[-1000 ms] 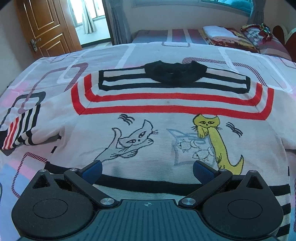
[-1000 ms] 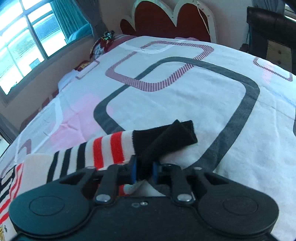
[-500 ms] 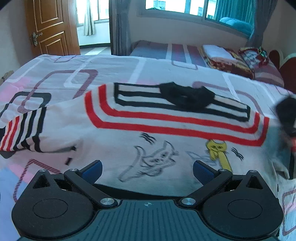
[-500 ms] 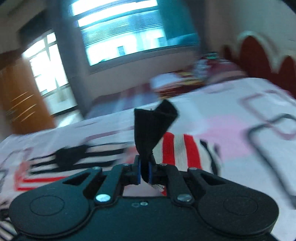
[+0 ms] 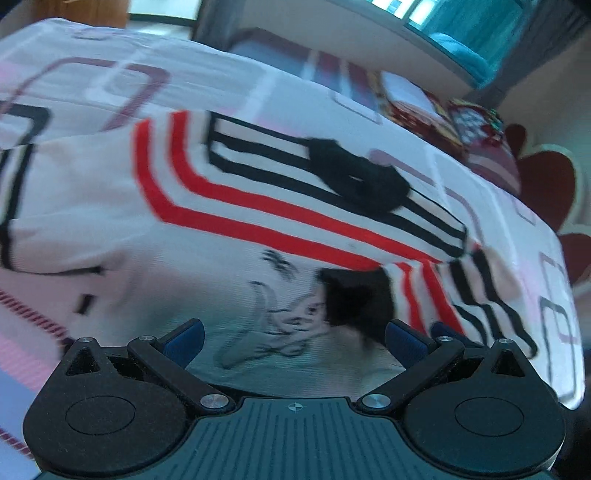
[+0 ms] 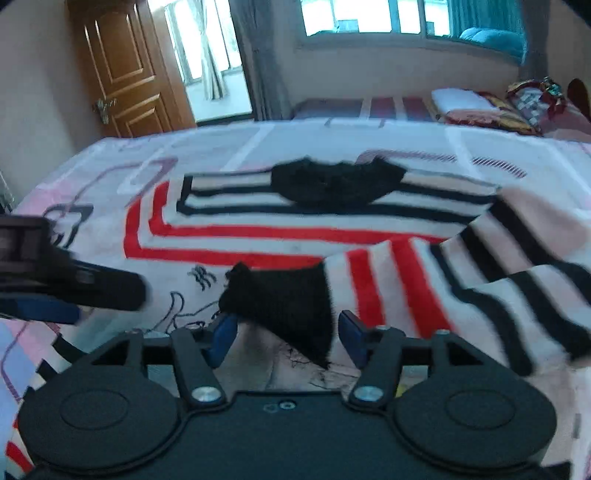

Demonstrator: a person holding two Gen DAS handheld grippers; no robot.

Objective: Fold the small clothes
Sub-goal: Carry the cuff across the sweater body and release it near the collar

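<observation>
**Sleeve laid across sweater front; both grippers open**

The sweater [image 6: 258, 236] lies flat on the bed [image 6: 295, 140], collar [image 6: 332, 184] toward the far edge, hem toward the near edge. Its body is white with red and black bands across the chest and cat drawings lower down. The right sleeve [image 6: 424, 280], striped red, black and white, is folded inward over the front; its black cuff [image 6: 288, 302] rests on the chest area, over the drawings.

The right gripper [image 6: 284, 334] hangs just above that cuff. Its jaws have just been opening and now stand about half apart; the cuff lies between the blue pads, and they do not press on it. The left pad sits close to the cuff's edge; contact cannot be told through the blur.

The left gripper [image 5: 293, 338] is wide open and has hold of nothing. It hovers over the lower front of the sweater, near the cuff. In the right wrist view it enters from the left edge, well clear of the sleeve.

Surroundings: the bedspread carries rounded rectangle outlines in grey and maroon. Beyond the far edge stands a second bed [image 6: 369, 107] with folded bedding [image 6: 461, 101] and a patterned pillow [image 6: 532, 99]. A wooden door [image 6: 122, 70] stands at the far left, a window [image 6: 406, 18] with a teal curtain [image 6: 491, 37] along the far wall. A dark red headboard [image 5: 546, 184] rises at the right edge of the bed.
</observation>
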